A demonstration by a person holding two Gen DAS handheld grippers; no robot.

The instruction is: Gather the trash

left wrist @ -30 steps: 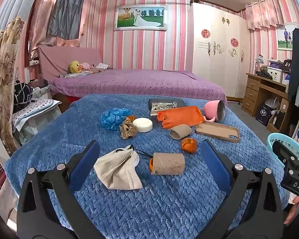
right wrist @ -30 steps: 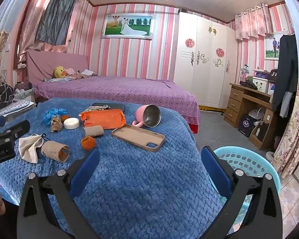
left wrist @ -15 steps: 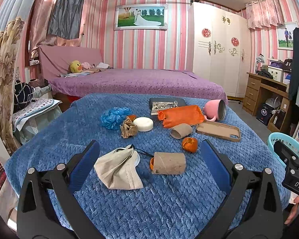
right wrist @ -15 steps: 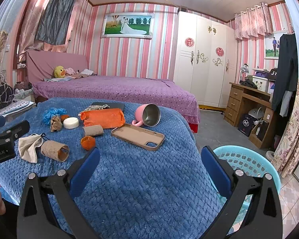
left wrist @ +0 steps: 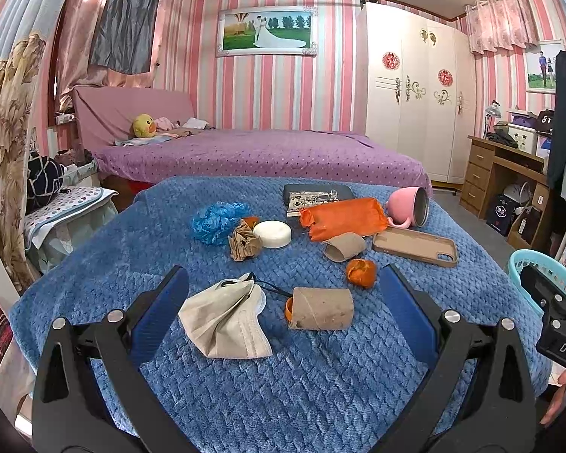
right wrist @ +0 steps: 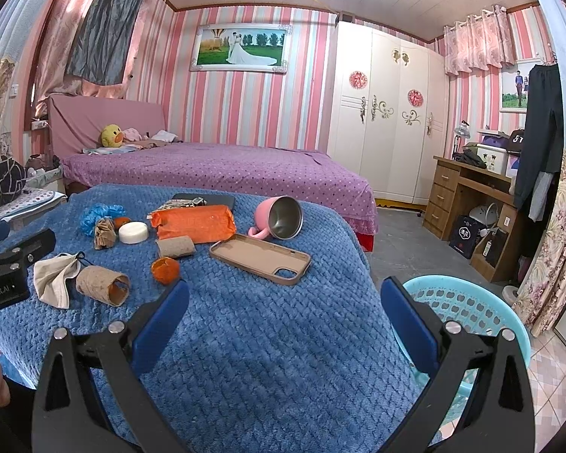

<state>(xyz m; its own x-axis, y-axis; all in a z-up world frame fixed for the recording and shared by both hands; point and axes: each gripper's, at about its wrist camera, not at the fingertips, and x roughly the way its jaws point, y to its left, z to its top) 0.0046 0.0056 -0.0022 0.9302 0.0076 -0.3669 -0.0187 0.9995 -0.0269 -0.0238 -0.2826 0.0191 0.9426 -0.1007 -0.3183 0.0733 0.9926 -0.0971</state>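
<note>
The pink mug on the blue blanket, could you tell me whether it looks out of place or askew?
Yes. The pink mug lies tipped on its side beside the phone case, its steel-lined mouth facing the camera and its handle down on the blanket. Nothing appears spilled.

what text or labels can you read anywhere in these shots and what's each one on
"DAS": white letters on the right gripper's black body, cut off at the frame edge.
"enRobot.AI": on the left gripper's black body, its start cut off.
Print on the orange packet, the booklet and the black bag by the desk: too blurred to read.
</note>
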